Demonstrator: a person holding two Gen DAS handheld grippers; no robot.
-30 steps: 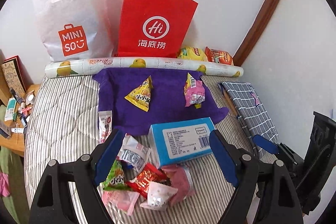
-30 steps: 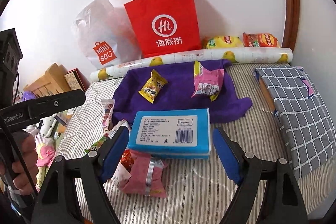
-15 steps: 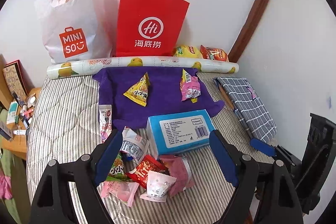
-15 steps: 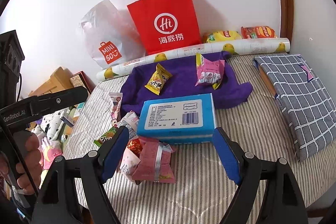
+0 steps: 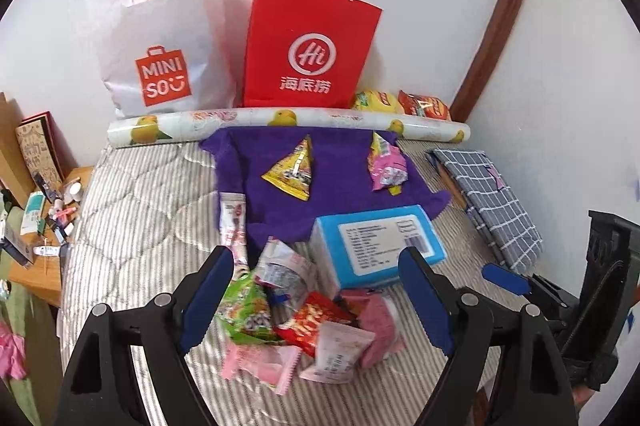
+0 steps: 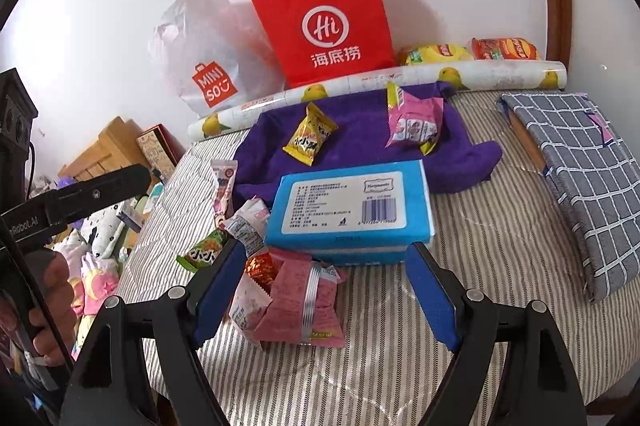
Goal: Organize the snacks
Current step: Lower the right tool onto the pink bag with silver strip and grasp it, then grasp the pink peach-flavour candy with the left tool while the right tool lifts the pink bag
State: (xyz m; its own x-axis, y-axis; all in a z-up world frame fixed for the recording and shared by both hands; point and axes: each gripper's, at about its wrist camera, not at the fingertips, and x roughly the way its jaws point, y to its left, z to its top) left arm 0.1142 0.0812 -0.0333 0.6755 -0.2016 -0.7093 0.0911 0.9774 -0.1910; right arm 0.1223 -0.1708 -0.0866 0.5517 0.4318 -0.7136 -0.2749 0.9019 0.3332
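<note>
A heap of small snack packets (image 5: 304, 318) lies on the striped mattress in front of a blue box (image 5: 380, 246). On the purple cloth (image 5: 340, 182) behind it rest a yellow triangular packet (image 5: 294, 172) and a pink packet (image 5: 386, 168). My left gripper (image 5: 316, 290) hovers open above the heap, holding nothing. My right gripper (image 6: 324, 278) is open too, above a pink packet (image 6: 304, 302) at the near edge of the blue box (image 6: 352, 206). The yellow packet (image 6: 310, 138) and the pink packet (image 6: 414, 122) show on the cloth (image 6: 460, 154).
A red paper bag (image 5: 308, 46) and a white plastic bag (image 5: 164, 38) stand against the wall behind a printed roll (image 5: 280, 120). Two chip bags (image 5: 400, 102) lie beside them. A checked grey pouch (image 5: 492, 202) lies at the right. A cluttered wooden table (image 5: 36, 218) stands at the left.
Both grippers have drawn back and sunk a little, so more of the mattress and the snack heap shows between the fingers. Their jaws stay as wide as before. Nothing on the bed has moved.
</note>
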